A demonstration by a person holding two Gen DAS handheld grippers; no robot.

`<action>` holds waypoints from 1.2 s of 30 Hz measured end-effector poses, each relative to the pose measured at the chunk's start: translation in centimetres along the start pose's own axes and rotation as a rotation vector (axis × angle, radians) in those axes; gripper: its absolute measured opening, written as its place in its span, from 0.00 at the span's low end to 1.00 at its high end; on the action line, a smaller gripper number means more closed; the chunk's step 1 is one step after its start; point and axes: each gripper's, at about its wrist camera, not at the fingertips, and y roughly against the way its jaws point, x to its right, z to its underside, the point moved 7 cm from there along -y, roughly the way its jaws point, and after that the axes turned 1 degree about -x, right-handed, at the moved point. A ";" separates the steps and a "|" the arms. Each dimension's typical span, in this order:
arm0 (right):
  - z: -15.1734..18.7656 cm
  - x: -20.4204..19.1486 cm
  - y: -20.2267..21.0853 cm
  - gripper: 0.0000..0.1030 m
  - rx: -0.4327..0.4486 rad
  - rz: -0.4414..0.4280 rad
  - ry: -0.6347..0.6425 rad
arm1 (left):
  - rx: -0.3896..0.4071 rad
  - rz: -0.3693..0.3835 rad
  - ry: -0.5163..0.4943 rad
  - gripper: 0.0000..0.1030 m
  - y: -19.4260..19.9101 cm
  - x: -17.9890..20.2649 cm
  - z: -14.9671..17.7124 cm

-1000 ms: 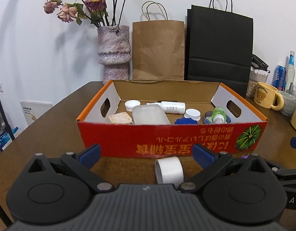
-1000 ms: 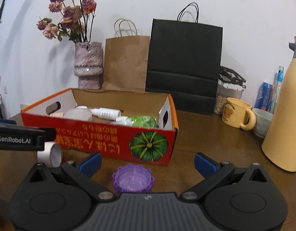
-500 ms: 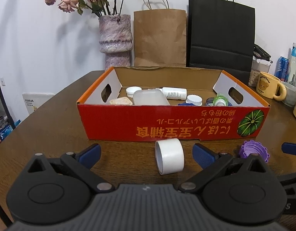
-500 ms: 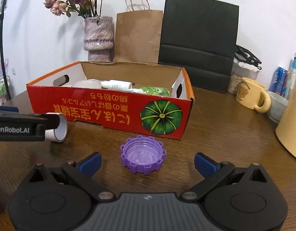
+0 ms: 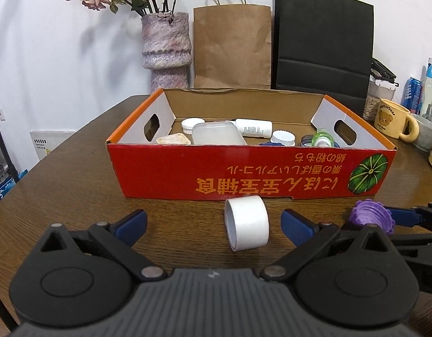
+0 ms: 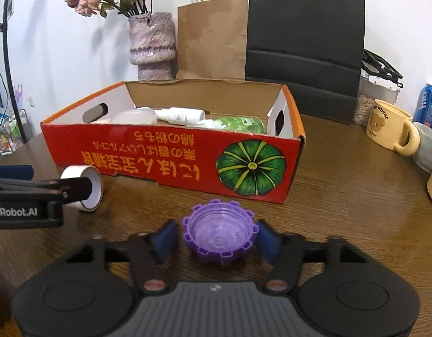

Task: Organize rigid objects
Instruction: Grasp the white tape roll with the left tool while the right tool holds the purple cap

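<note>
While we looked along both wrist cameras, we noted these things:

Right tongs (image 6: 220,237): we saw the blue pads closing in on the purple cap (image 6: 220,234), one at its nine o'clock side and one at its three o'clock side; the cap sat between them, and narrow gaps showed at both pads, so we could not call it pinched.

Purple cap: it lay open side up on the bench (image 6: 342,196), just in front of the red box (image 6: 171,154), below the printed pumpkin.

Left tongs (image 5: 213,221): they stood spread wide, with nothing pressed between the pads.

Tape roll (image 5: 246,227): we found the white roll lying on its side on the bench, between the left pads but nearer the three o'clock one, touching neither as far as we could tell; it sat close to the box's front wall.

Red box: it stood at twelve o'clock from both tongs, open at the top, with a white bottle (image 5: 254,127), white caps, a clear tub (image 5: 217,137) and a green item (image 6: 238,123) inside.

Behind the box: we saw a vase of dried flowers (image 5: 165,47) at eleven o'clock, a brown paper bag (image 5: 231,45) at twelve and a black bag (image 5: 324,42) at one.

Yellow mug (image 6: 390,126): it stood on the bench at two o'clock, well apart from the box.
</note>
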 end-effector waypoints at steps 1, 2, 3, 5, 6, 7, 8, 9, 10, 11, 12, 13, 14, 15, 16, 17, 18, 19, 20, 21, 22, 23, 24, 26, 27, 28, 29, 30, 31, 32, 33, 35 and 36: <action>-0.1 0.0 0.1 0.52 0.003 0.002 -0.002 | 0.000 0.000 0.000 1.00 0.0 0.0 0.0; -0.1 0.1 0.1 0.52 0.007 0.004 -0.003 | 0.000 0.001 0.000 1.00 0.0 0.0 0.0; -0.1 0.1 0.3 0.52 0.017 0.006 -0.005 | 0.000 0.001 0.001 1.00 0.0 0.0 0.0; -0.2 0.2 0.6 0.52 0.036 0.016 -0.006 | -0.002 -0.002 0.000 1.00 0.0 0.0 0.0; -0.3 0.2 0.8 0.52 0.047 0.022 -0.009 | -0.005 -0.003 0.000 1.00 -0.1 0.0 0.1; -0.3 0.3 1.0 0.52 0.057 0.028 -0.011 | -0.008 -0.002 -0.001 1.00 -0.2 0.1 0.1; -0.4 0.3 1.1 0.52 0.065 0.034 -0.012 | -0.011 -0.003 -0.002 1.00 -0.3 0.1 0.2; -0.4 0.4 1.3 0.52 0.075 0.041 -0.013 | -0.013 -0.005 -0.002 1.00 -0.4 0.1 0.2; -0.4 0.4 1.5 0.52 0.082 0.045 -0.013 | -0.014 -0.006 -0.004 1.00 -0.5 0.2 0.2; -0.5 0.4 1.6 0.52 0.088 0.050 -0.012 | -0.014 -0.006 -0.004 1.00 -0.6 0.2 0.2; -0.5 0.4 1.6 0.52 0.091 0.053 -0.010 | -0.014 -0.005 -0.004 1.00 -0.7 0.2 0.2; -0.5 0.4 1.6 0.52 0.093 0.056 -0.008 | -0.013 -0.003 -0.002 1.00 -0.8 0.3 0.2; -0.5 0.4 1.7 0.52 0.094 0.058 -0.006 | -0.014 -0.004 -0.001 1.00 -0.9 0.3 0.2; -0.6 0.3 1.7 0.52 0.094 0.060 -0.006 | -0.017 -0.005 -0.001 1.00 -1.0 0.5 0.2; -0.6 0.3 1.7 0.52 0.094 0.062 -0.005 | -0.021 -0.006 -0.004 1.00 -1.3 0.6 0.1; -0.6 0.3 1.6 0.52 0.093 0.065 -0.005 | -0.022 -0.006 -0.006 1.00 -1.5 0.8 0.0; -0.6 0.4 1.6 0.52 0.093 0.068 -0.006 | -0.022 -0.008 -0.007 1.00 -1.6 0.9 0.0; -0.6 0.4 1.6 0.52 0.094 0.071 -0.007 | -0.020 -0.009 -0.007 1.00 -1.7 0.9 0.0; -0.6 0.4 1.7 0.52 0.097 0.075 -0.008 | -0.017 -0.008 -0.006 1.00 -1.7 1.0 -0.1; -0.6 0.4 1.8 0.52 0.100 0.080 -0.009 | -0.015 -0.005 -0.005 1.00 -1.7 1.0 -0.1; -0.6 0.5 1.8 0.52 0.101 0.082 -0.010 | -0.013 -0.001 -0.006 1.00 -1.7 1.0 -0.1; -0.5 0.5 1.8 0.52 0.102 0.084 -0.010 | -0.010 0.000 -0.006 1.00 -1.6 1.0 -0.1; -0.5 0.5 1.8 0.52 0.103 0.085 -0.009 | -0.008 -0.001 -0.009 1.00 -1.6 1.0 -0.1; -0.6 0.5 1.8 0.52 0.106 0.088 -0.011 | -0.002 -0.001 -0.014 0.97 -1.5 1.1 -0.1; -0.6 0.5 1.9 0.52 0.108 0.089 -0.012 | 0.000 0.000 -0.015 0.93 -1.4 1.1 -0.2; -0.6 0.5 1.9 0.52 0.110 0.091 -0.012 | 0.002 0.000 -0.016 0.90 -1.3 1.1 -0.1; -0.6 0.5 1.9 0.52 0.111 0.092 -0.013 | 0.002 0.002 -0.017 0.86 -1.3 1.2 -0.1; -0.6 0.5 1.9 0.52 0.113 0.093 -0.014 | 0.002 0.005 -0.016 0.80 -1.3 1.1 -0.1; -0.6 0.5 2.0 0.52 0.115 0.094 -0.015 | 0.000 0.010 -0.014 0.76 -1.3 1.1 -0.1; -0.6 0.6 2.0 0.52 0.117 0.095 -0.017 | -0.003 0.017 -0.012 0.70 -1.3 1.1 -0.1; -0.6 0.6 2.1 0.52 0.119 0.096 -0.019 | -0.005 0.020 -0.011 0.64 -1.3 1.1 -0.2; -0.6 0.7 2.1 0.52 0.122 0.100 -0.022 | -0.008 0.029 -0.006 0.55 -1.3 1.0 -0.2; -0.6 0.7 2.2 0.52 0.124 0.102 -0.024 | -0.008 0.034 -0.006 0.50 -1.2 1.0 -0.2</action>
